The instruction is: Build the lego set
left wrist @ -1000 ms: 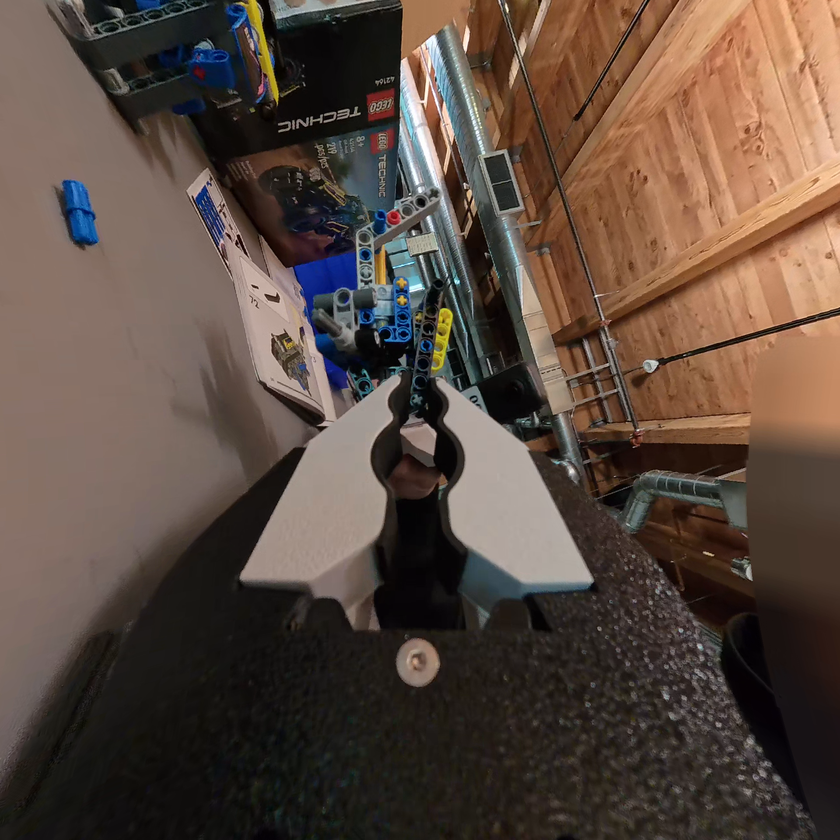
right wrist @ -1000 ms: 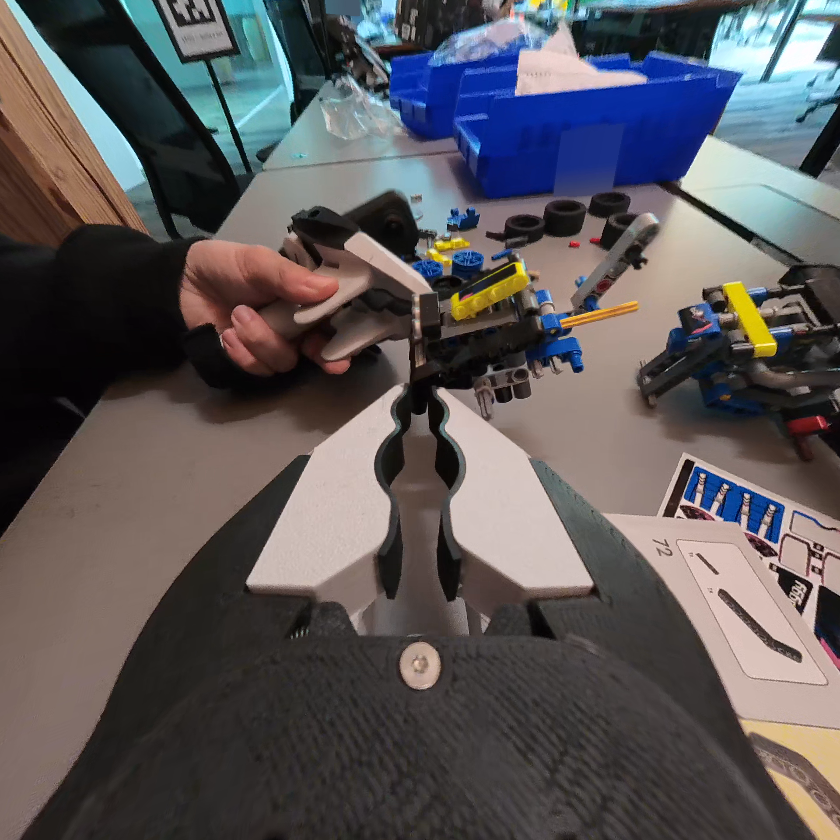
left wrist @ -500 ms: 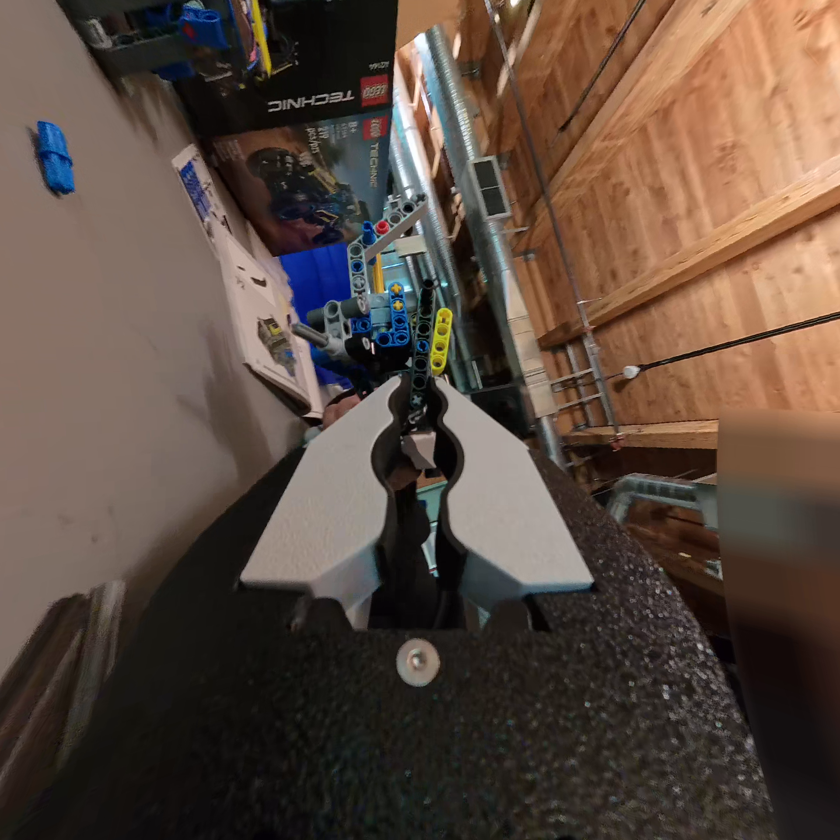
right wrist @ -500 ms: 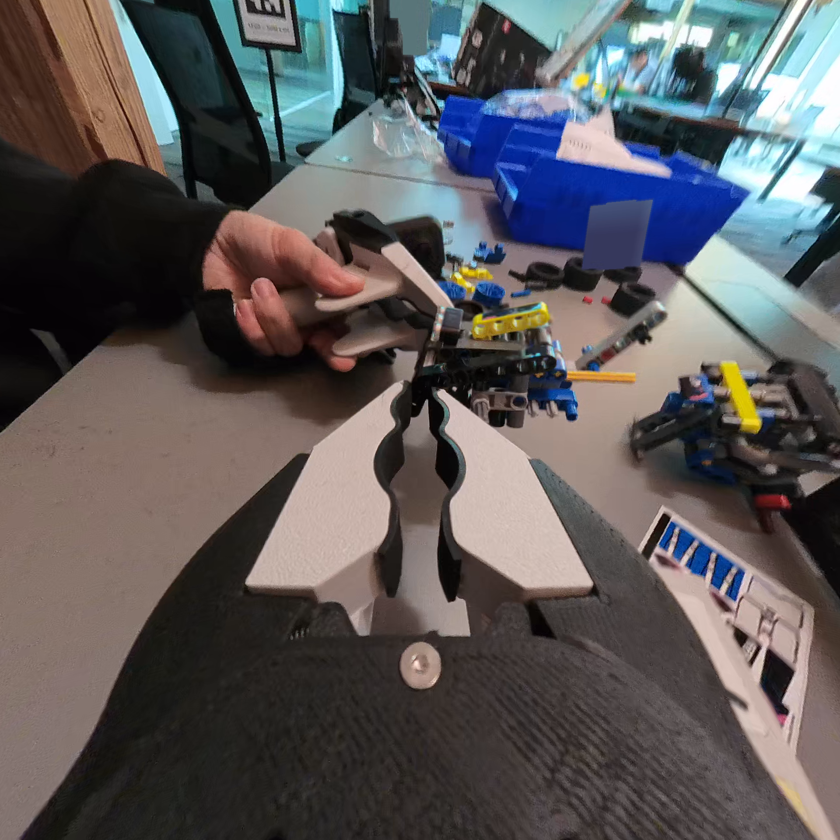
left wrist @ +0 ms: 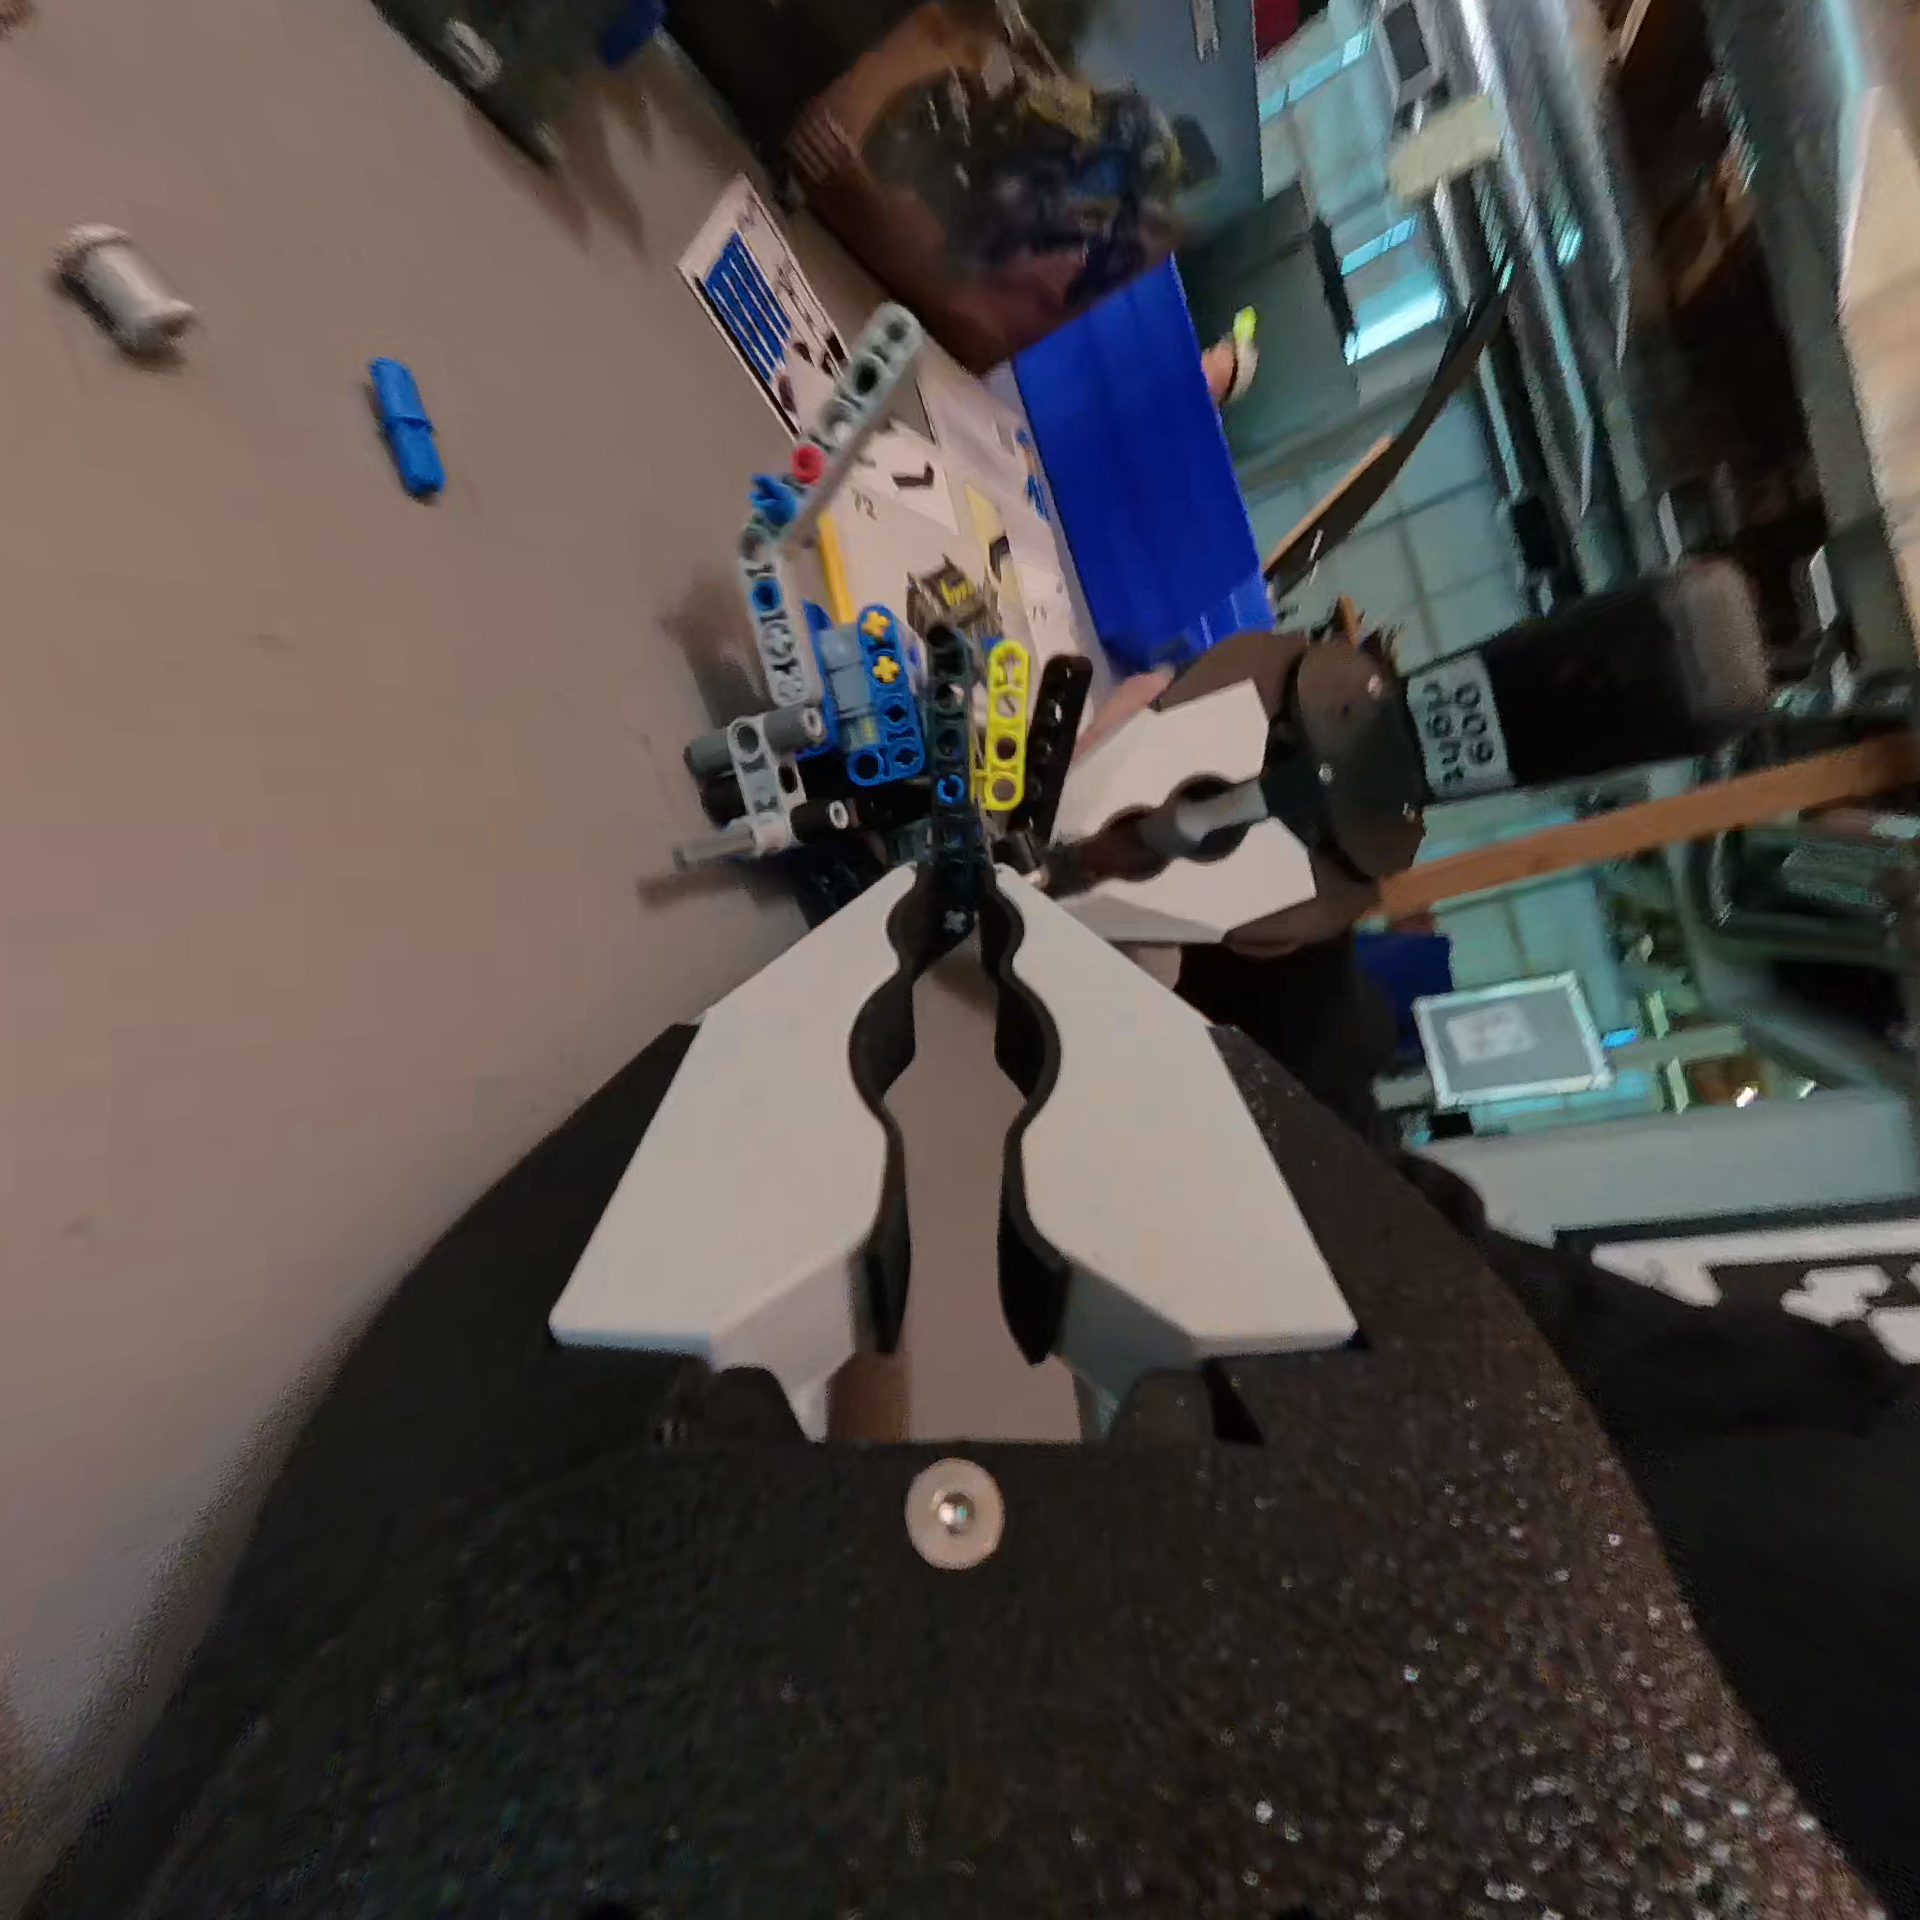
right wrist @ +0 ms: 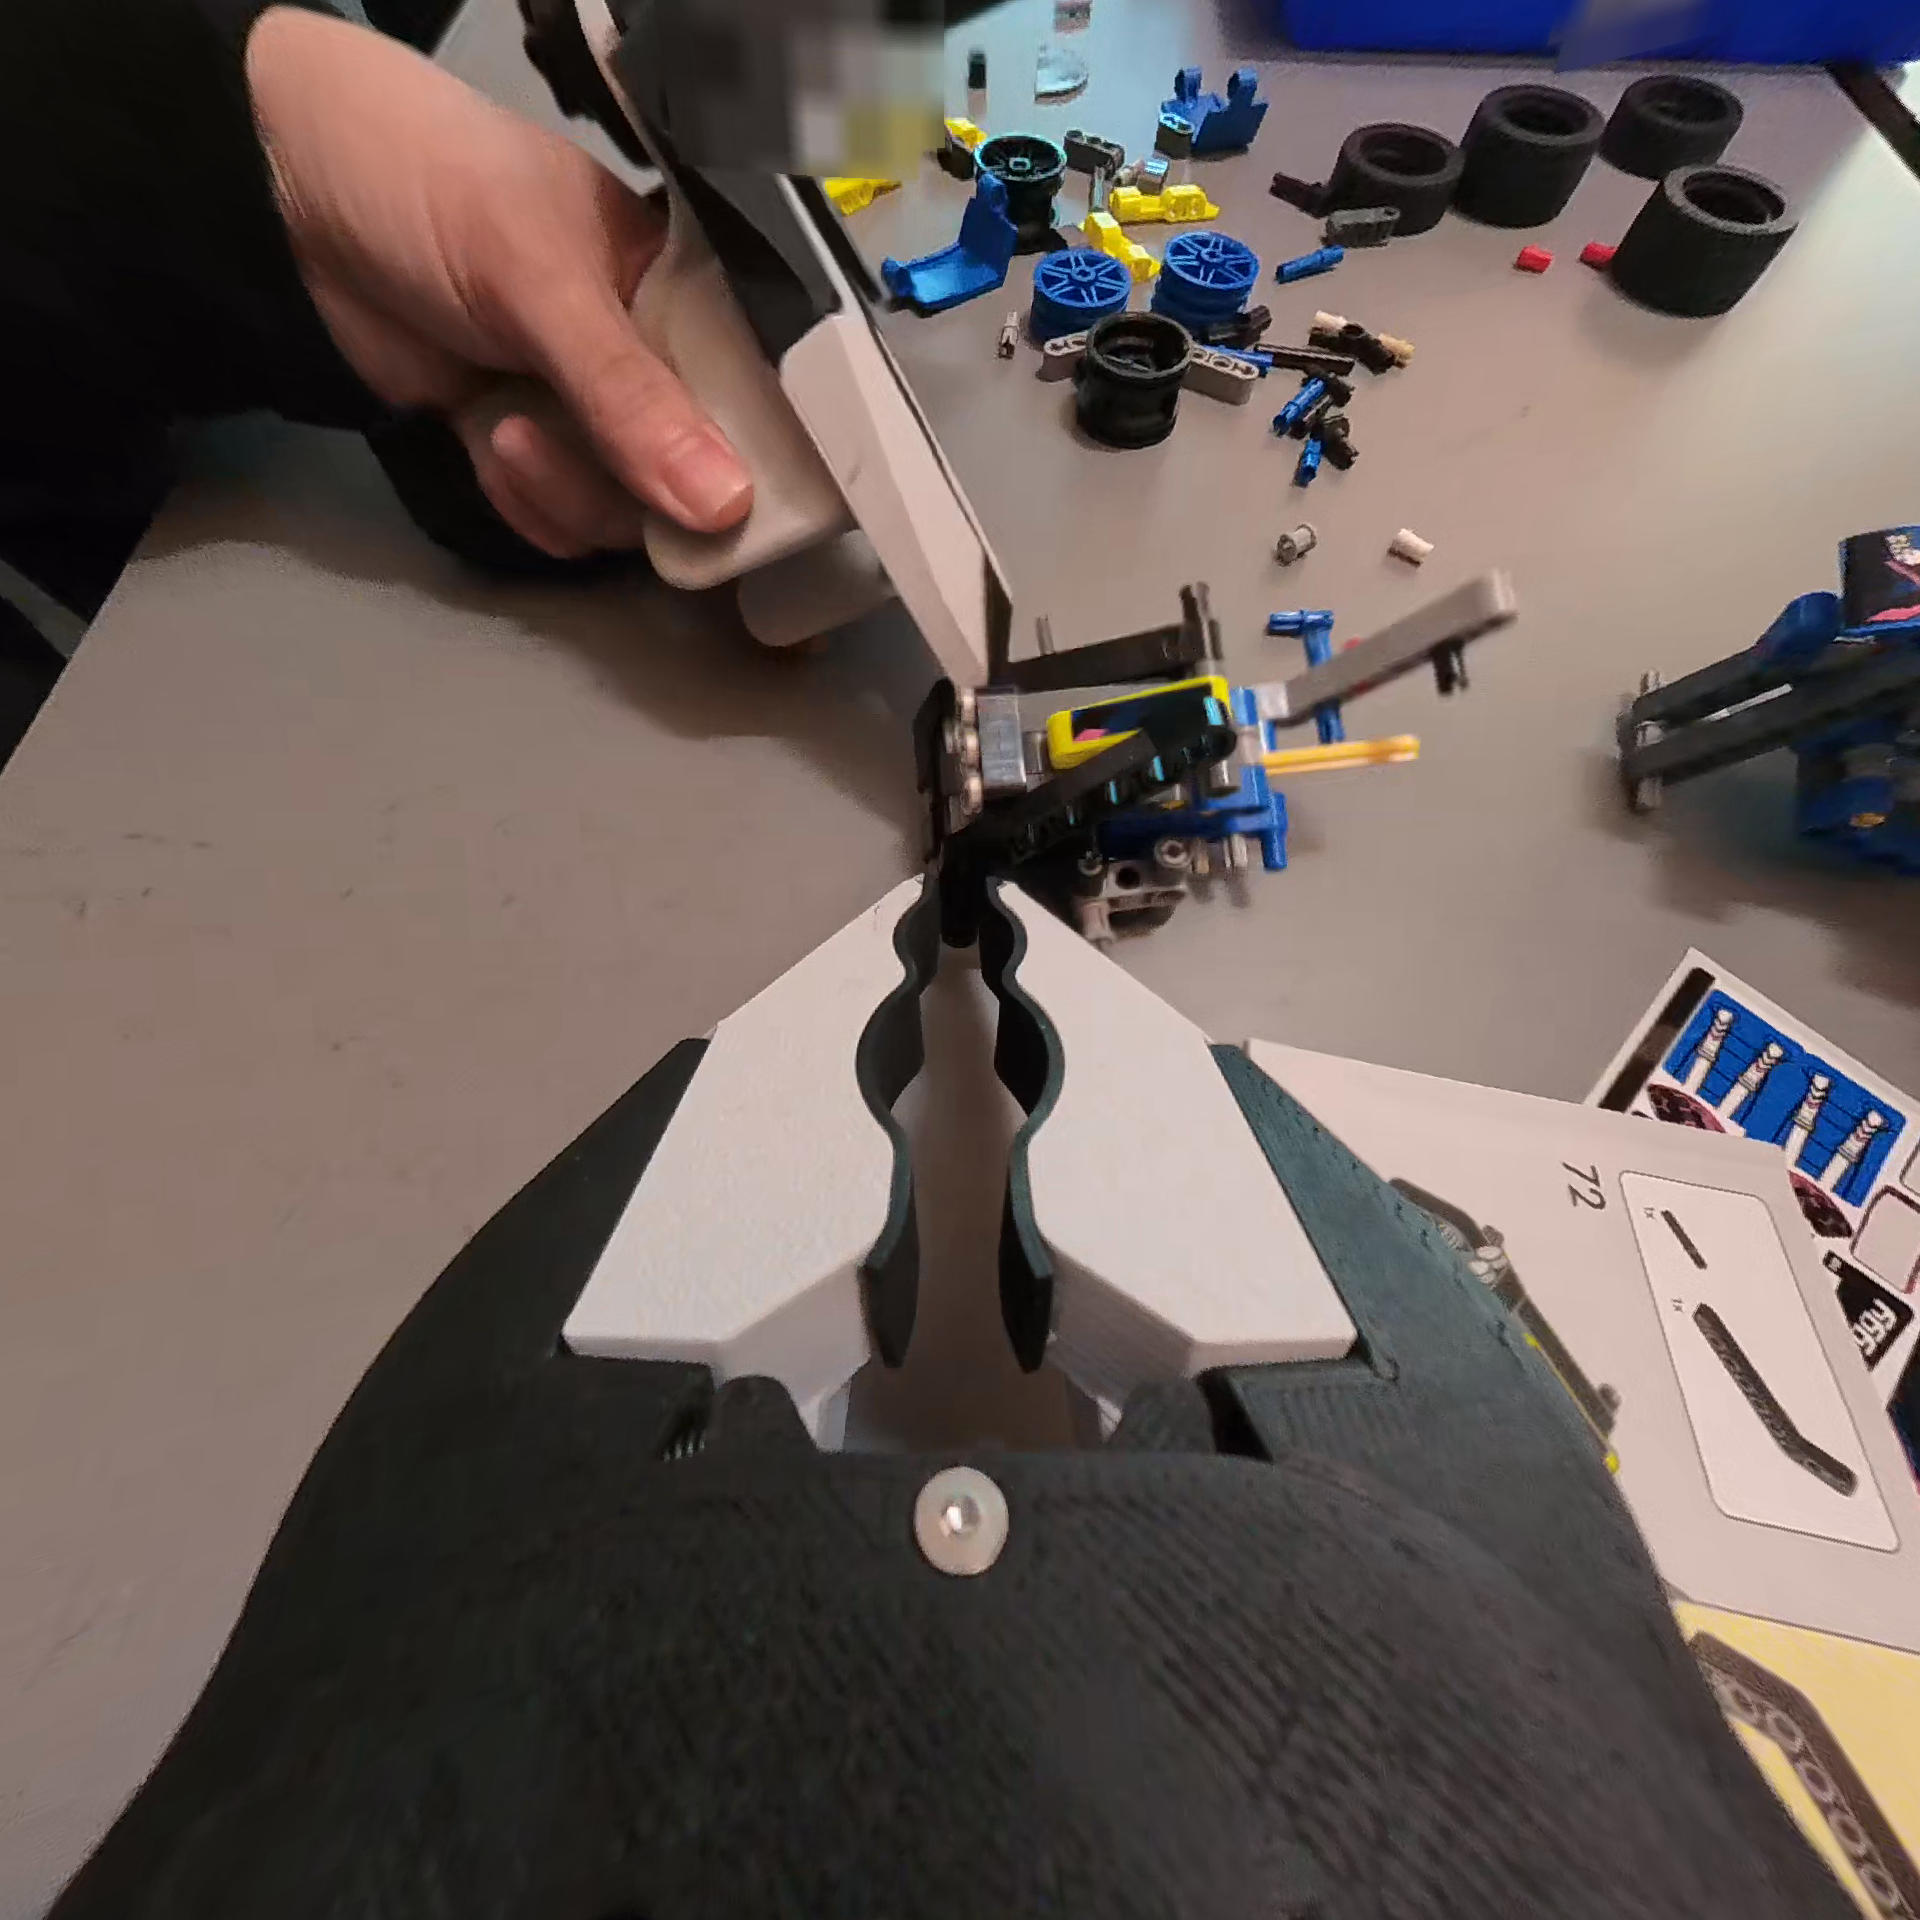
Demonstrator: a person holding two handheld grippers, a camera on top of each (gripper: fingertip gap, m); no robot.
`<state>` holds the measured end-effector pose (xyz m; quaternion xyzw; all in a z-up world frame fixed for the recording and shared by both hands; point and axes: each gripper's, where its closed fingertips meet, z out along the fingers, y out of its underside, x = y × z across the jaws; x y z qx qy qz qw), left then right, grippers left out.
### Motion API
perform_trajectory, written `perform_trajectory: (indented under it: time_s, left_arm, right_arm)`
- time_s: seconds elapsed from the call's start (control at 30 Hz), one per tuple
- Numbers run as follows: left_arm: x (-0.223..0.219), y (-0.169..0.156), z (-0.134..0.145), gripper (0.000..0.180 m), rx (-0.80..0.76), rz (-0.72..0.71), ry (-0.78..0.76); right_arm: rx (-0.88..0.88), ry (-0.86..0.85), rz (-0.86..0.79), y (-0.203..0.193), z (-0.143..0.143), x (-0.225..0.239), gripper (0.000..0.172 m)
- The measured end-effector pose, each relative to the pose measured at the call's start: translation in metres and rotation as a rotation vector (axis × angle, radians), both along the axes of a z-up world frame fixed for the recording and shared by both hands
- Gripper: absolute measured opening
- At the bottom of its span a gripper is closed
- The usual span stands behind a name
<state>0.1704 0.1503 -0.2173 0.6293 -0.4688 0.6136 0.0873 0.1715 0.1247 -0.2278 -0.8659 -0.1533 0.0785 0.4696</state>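
1. Left wrist view: left gripper (left wrist: 954,914) at frame centre, pads clamped on a dark beam (left wrist: 951,769) of the brick assembly (left wrist: 862,717).
2. Right gripper (left wrist: 1060,873) comes in from centre right, tips at the same assembly.
3. Right wrist view: right gripper (right wrist: 961,914) pinches a black beam (right wrist: 1081,790) of the assembly just above frame centre; hand (right wrist: 488,312) with the left gripper sits upper left.
4. Table (right wrist: 416,831): loose tyres (right wrist: 1527,156) upper right, blue wheels (right wrist: 1081,286) top centre, instruction booklet (right wrist: 1662,1299) lower right, blue pin (left wrist: 405,426) upper left in the left view.

Both tools (left wrist: 954,914) (right wrist: 961,914) clamped, tips converging.
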Motion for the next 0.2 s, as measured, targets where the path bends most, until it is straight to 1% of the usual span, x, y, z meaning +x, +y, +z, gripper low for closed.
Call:
perform_trajectory:
  time_s: [0.03, 0.1, 0.2]
  left_arm:
    - [-0.003, -0.002, 0.000, 0.008, 0.046, -0.031, -0.019]
    - [-0.009, -0.002, -0.002, 0.010, 0.172, -0.101, -0.064]
    - [-0.020, 0.002, -0.006, 0.014, 0.407, -0.238, -0.145]
  right_arm:
    - [-0.005, -0.006, -0.005, -0.001, -0.001, 0.000, 0.005]
    - [-0.021, -0.011, 0.011, -0.004, -0.004, -0.003, 0.005]
    - [-0.034, -0.022, 0.008, -0.006, -0.006, -0.002, 0.005]
